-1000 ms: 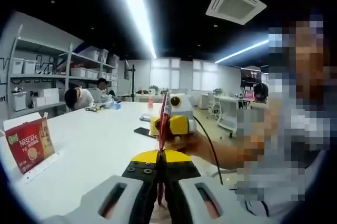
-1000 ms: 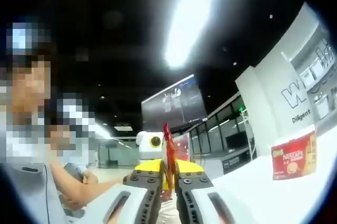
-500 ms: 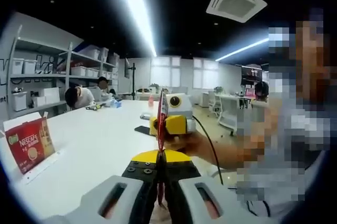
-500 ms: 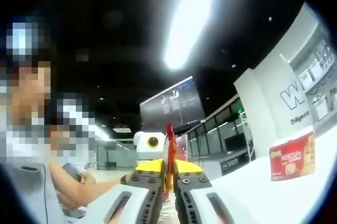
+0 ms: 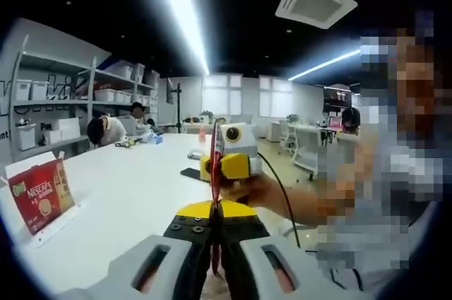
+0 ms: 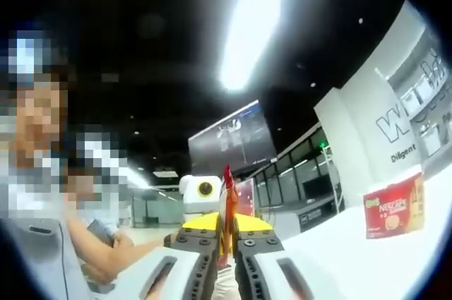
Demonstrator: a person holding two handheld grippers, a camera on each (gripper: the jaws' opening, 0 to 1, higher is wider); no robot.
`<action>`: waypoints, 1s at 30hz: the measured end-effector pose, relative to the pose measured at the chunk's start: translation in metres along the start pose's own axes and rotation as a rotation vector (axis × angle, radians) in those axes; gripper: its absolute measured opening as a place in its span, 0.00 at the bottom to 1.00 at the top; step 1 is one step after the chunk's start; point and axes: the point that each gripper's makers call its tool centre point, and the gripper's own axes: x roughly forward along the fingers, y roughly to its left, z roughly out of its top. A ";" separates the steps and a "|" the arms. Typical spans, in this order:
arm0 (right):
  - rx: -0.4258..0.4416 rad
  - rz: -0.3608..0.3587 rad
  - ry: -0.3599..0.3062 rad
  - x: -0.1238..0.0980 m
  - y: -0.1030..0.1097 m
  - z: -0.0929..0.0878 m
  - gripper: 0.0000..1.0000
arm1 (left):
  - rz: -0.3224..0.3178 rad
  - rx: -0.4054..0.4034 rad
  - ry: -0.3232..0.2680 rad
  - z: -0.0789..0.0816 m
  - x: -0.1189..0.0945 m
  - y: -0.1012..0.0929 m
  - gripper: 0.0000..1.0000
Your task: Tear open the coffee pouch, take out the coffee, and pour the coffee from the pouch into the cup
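Both grippers [image 5: 216,226] [image 6: 227,233] clamped on red coffee pouch [image 5: 214,166], red box [image 6: 393,206] marked "NESCAFE"

- 1 red coffee pouch [image 5: 214,166], pinched edge-on between my 2 grippers: my left [image 5: 215,233] and my right [image 6: 226,243].
- 1 red Nescafe box [image 5: 41,193] standing on the worktop [image 5: 134,194].
- 1 dark phone-like slab [image 5: 191,174] lying on that worktop.
- 2 people [image 5: 106,129] seated at the far end.
- 1 shelving unit [image 5: 49,102] by the wall.
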 end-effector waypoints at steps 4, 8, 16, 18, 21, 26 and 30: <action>-0.017 0.007 -0.009 0.000 0.003 0.003 0.07 | -0.009 0.021 -0.005 0.002 0.000 -0.002 0.08; -0.027 0.002 -0.006 -0.001 0.001 0.003 0.07 | -0.008 0.019 0.012 0.001 0.000 0.000 0.10; -0.063 -0.017 -0.001 0.000 0.001 0.006 0.07 | 0.004 0.036 0.006 0.009 -0.001 0.003 0.12; -0.069 -0.024 0.000 -0.001 0.000 0.008 0.07 | 0.009 0.040 0.003 0.011 -0.001 0.004 0.12; -0.074 -0.030 -0.001 -0.002 -0.001 0.008 0.07 | 0.010 0.045 0.002 0.012 -0.001 0.005 0.12; -0.061 -0.043 -0.021 -0.005 -0.003 0.003 0.07 | 0.014 0.049 -0.004 0.010 -0.001 0.007 0.11; -0.045 -0.053 -0.050 -0.008 -0.007 -0.002 0.07 | 0.019 0.045 0.007 0.006 0.000 0.009 0.10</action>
